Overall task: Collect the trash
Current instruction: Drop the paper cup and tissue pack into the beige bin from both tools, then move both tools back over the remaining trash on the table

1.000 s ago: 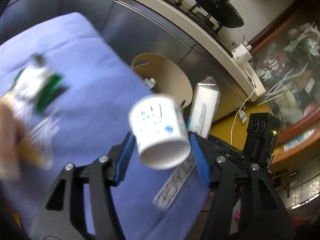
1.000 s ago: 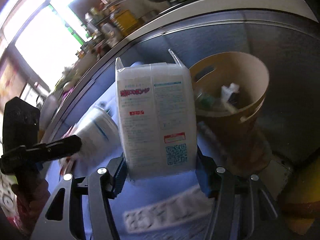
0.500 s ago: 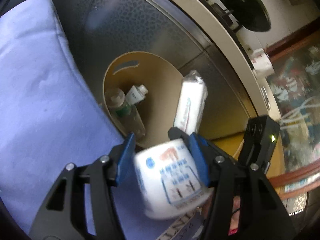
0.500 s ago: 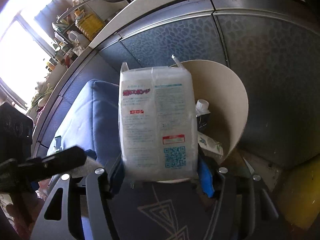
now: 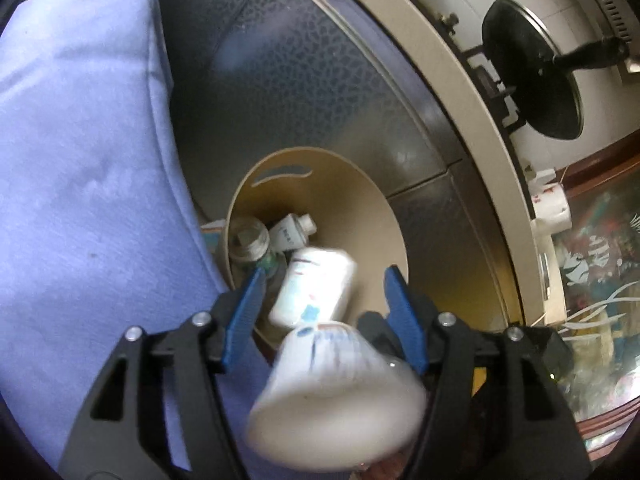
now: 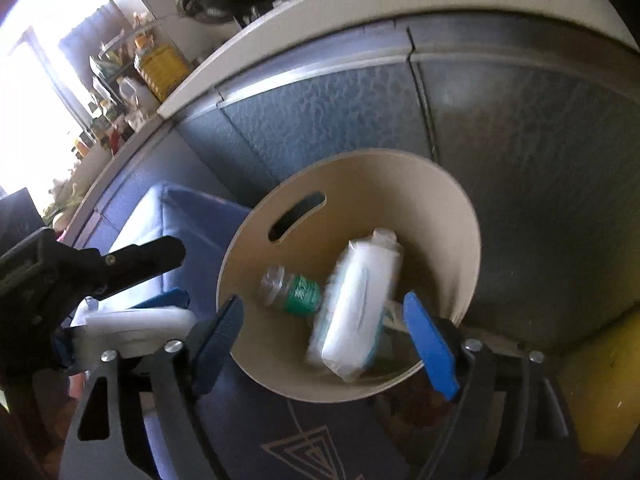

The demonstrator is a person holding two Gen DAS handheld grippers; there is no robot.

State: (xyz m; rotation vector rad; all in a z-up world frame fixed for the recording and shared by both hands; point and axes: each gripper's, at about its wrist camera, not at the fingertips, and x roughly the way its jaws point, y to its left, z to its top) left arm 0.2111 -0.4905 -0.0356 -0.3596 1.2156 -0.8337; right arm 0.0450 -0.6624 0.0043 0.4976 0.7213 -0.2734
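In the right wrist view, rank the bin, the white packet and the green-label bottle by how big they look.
1. Tan bin, clearly largest.
2. White packet, blurred, lying inside the bin.
3. Green-label bottle, smallest, though the packet may hide part of it.

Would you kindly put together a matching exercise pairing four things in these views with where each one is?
Things:
1. round beige bin
2. white plastic-wrapped pack
3. white paper cup
4. black frying pan

Places:
A. up on the hob
B. inside the bin
C. close by the left claw
D. in front of the grey cabinet doors

Pairs: 1-D, 2-B, 3-C, 4-A.
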